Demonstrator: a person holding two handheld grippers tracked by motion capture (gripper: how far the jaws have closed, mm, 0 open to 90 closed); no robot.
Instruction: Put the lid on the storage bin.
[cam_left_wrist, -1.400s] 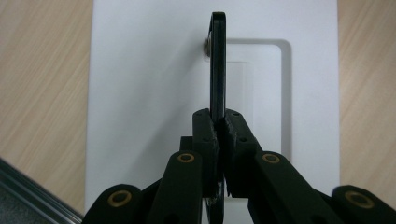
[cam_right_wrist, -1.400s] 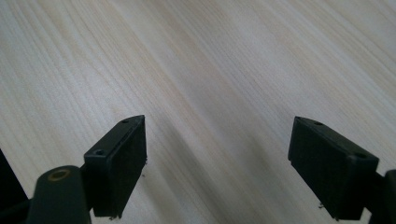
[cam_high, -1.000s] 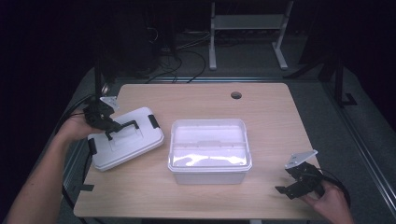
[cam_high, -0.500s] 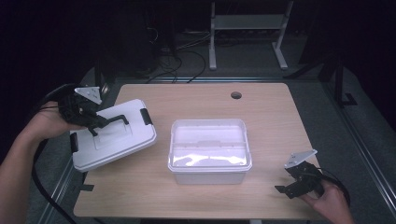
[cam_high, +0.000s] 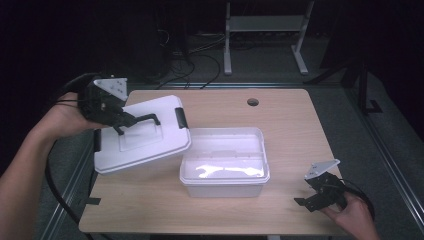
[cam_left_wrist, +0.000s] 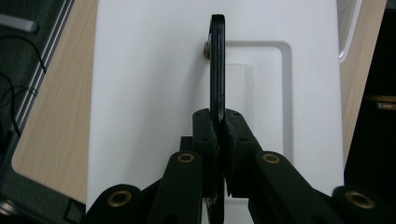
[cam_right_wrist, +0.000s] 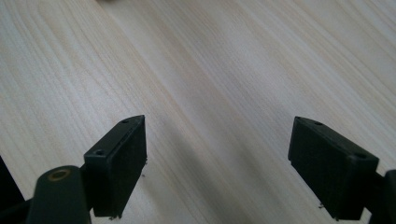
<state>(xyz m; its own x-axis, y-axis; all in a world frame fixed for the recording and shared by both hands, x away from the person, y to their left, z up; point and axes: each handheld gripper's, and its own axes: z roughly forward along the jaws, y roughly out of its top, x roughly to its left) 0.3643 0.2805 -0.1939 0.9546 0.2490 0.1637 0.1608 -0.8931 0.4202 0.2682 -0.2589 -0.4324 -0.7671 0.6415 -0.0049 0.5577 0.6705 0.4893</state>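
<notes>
Left gripper (cam_high: 121, 121) is clamping the black handle (cam_left_wrist: 217, 70) of the white lid (cam_high: 142, 135), carrying it tilted at the 10 o'clock side of the open clear bin (cam_high: 224, 161); right gripper (cam_high: 320, 192) is idling with jaws wide apart at 4 o'clock on the table (cam_high: 280, 110); best leveling the lid, squaring its edges over the bin before lowering.

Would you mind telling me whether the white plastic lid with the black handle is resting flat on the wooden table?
No, the white plastic lid hangs tilted above the wooden table, the left gripper clamped on its black handle.
</notes>
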